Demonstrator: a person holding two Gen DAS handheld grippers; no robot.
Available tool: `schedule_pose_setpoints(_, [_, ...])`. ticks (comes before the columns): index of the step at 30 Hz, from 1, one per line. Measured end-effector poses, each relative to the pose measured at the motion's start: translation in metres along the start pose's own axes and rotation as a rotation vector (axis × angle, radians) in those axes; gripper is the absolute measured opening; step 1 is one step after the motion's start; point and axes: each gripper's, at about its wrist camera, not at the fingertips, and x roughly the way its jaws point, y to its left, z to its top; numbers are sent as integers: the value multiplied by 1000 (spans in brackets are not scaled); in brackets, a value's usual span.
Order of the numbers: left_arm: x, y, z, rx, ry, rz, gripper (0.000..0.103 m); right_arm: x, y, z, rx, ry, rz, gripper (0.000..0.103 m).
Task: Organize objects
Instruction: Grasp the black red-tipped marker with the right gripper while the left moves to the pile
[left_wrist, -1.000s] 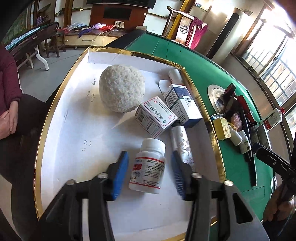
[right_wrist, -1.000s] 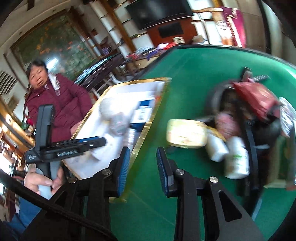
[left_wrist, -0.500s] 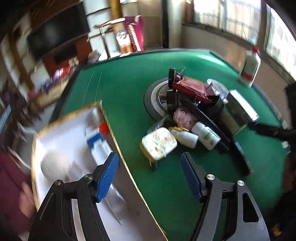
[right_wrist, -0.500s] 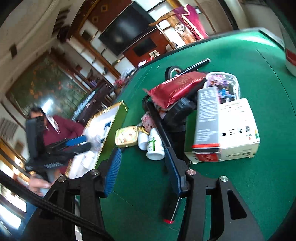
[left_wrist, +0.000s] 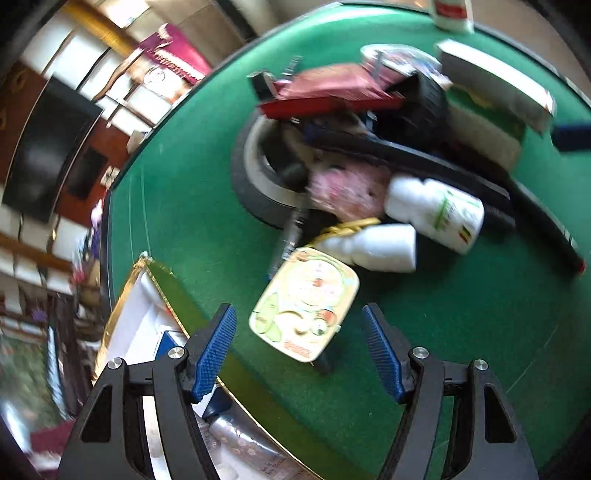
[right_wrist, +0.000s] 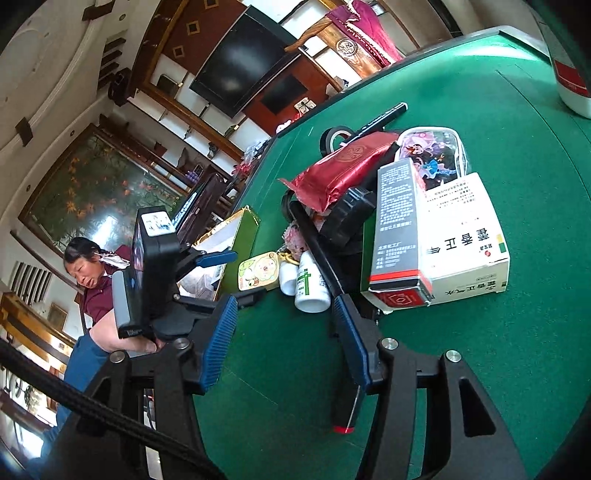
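Observation:
My left gripper is open and points down at a cartoon-printed tin lying on the green felt just past its tips; the pads do not touch it. Beyond the tin lie two white bottles and a heap with a red pouch. The gold-rimmed white tray holds boxes at lower left. My right gripper has its jaws opening, with only felt between them. The green-cross bottle lies just ahead of it. A long black stick runs behind its right finger.
A white medicine box with a grey carton on it flanks the heap at right. A tape roll lies under the heap. A red-labelled bottle stands at the far edge. A person in maroon sits beyond the tray.
My left gripper left the white bottle in the tray, swung and rolled over to the tin, and its jaws widened. My right gripper turned toward the heap and its jaws spread.

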Motion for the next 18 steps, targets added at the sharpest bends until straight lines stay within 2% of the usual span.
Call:
schedule_pose_setpoints(3, [8,-6,4,28,26,30,64,5,0,-1,-5,12,-5,54])
schedule_pose_setpoints(5, [7,-2,7,-15,13,15,63,7,-1,-1,-10,15,-16,54])
schedule_pose_setpoints(7, [6,2,8,-86,17,-4,48,6,-5,-2,-8,12,-32,54])
schedule_pose_setpoints(8, [2,0,7,-107,12,6,44,6,-7,-1,-5,12,-39,54])
schedule_pose_setpoints(10, [-8,-6,4,-157,0,8,44,5,-11,0,3,14,-65,54])
schedule_pose_setpoints(12, [-23,-15,-3,-226,-10,-26,43,6,-13,0,7,30,-102,54])
schedule_pose_setpoints(15, [-47,-36,-20,-291,-60,-123,39,14,-12,-1,-31,67,-192,54])
schedule_pose_setpoints(18, [-57,-61,-36,-319,-85,-145,38,23,0,-9,-138,94,-292,53])
